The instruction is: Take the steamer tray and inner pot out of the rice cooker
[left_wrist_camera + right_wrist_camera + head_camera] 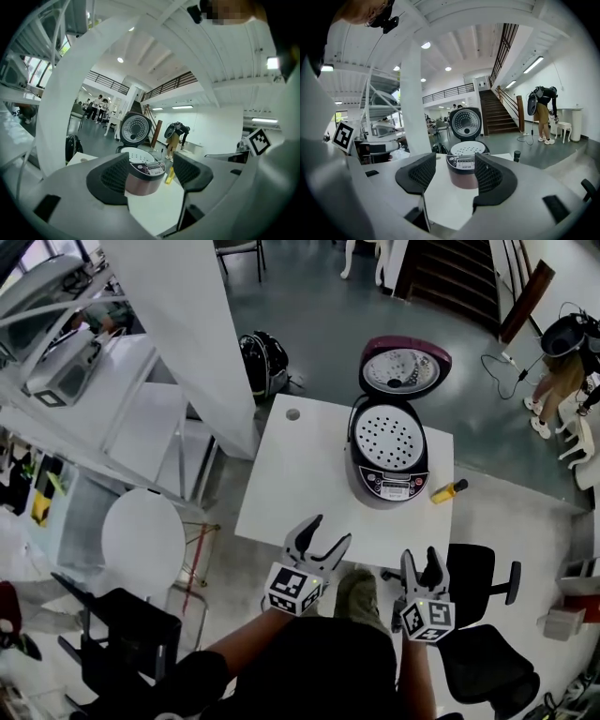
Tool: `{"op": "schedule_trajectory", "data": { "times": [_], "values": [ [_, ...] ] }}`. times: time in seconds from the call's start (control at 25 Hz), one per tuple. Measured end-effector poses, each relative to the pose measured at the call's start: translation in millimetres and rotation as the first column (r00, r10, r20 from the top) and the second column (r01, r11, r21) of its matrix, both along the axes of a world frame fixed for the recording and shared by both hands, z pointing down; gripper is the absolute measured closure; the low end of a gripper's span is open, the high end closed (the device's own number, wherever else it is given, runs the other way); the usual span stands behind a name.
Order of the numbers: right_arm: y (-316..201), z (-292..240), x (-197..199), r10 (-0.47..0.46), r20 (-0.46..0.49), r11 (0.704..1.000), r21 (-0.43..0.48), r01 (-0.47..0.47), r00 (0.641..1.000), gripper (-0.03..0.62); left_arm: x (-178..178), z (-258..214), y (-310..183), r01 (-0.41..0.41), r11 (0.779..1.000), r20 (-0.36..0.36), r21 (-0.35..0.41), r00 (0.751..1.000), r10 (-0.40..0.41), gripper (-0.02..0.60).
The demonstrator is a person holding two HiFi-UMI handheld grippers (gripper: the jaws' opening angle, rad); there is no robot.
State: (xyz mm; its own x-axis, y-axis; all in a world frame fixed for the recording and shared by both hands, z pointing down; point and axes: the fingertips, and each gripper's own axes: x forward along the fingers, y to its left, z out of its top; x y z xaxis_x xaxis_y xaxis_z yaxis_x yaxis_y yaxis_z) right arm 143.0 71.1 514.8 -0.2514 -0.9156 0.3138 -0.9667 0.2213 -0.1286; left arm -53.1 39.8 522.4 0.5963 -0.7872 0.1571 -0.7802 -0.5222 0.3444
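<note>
Head view: rice cooker (389, 486) lid up, steamer tray (387, 438) inside; left tongs (328, 531), right tongs (420, 555) agape, empty.

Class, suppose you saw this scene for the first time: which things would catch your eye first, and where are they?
The rice cooker stands at the far right of the white table, its lid swung up and the perforated steamer tray showing inside. The left gripper and right gripper hover open and empty at the near edge.
</note>
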Motion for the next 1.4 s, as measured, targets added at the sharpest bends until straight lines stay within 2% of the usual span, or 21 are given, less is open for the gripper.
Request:
{"op": "schedule_trajectory", "data": {
  "times": [0.28, 0.48, 0.64, 0.96, 1.16, 1.4],
  "values": [
    [-40, -3, 6, -0.097, 0.002, 0.995, 0.030, 0.097, 0.995, 0.367, 9, 2, -25, 0.073, 0.997, 0.013, -0.018, 0.997, -0.073, 0.310],
    [-87, -12, 31, -0.132, 0.014, 0.990, 0.053, 0.131, 0.991, 0.367, 29, 3, -56, 0.115, 0.993, 0.038, -0.034, 0.993, -0.114, 0.310],
    [-123, -16, 51, -0.184, 0.012, 0.981, 0.062, 0.183, 0.983, 0.367, 45, 7, -89, 0.165, 0.986, 0.081, -0.017, 0.983, -0.163, 0.310],
    [-180, 3, 78, -0.258, 0.070, 0.966, 0.025, 0.257, 0.964, 0.367, 76, 25, -139, 0.248, 0.966, 0.133, -0.067, 0.962, -0.238, 0.310],
    [-202, 26, 75, -0.345, 0.050, 0.937, -0.040, 0.347, 0.937, 0.367, 77, 36, -165, 0.303, 0.949, 0.169, -0.082, 0.943, -0.287, 0.310],
    [-238, 35, 68, -0.322, 0.041, 0.944, -0.065, 0.324, 0.946, 0.367, 71, 44, -200, 0.281, 0.954, 0.156, -0.102, 0.952, -0.264, 0.310]
  ]
}}
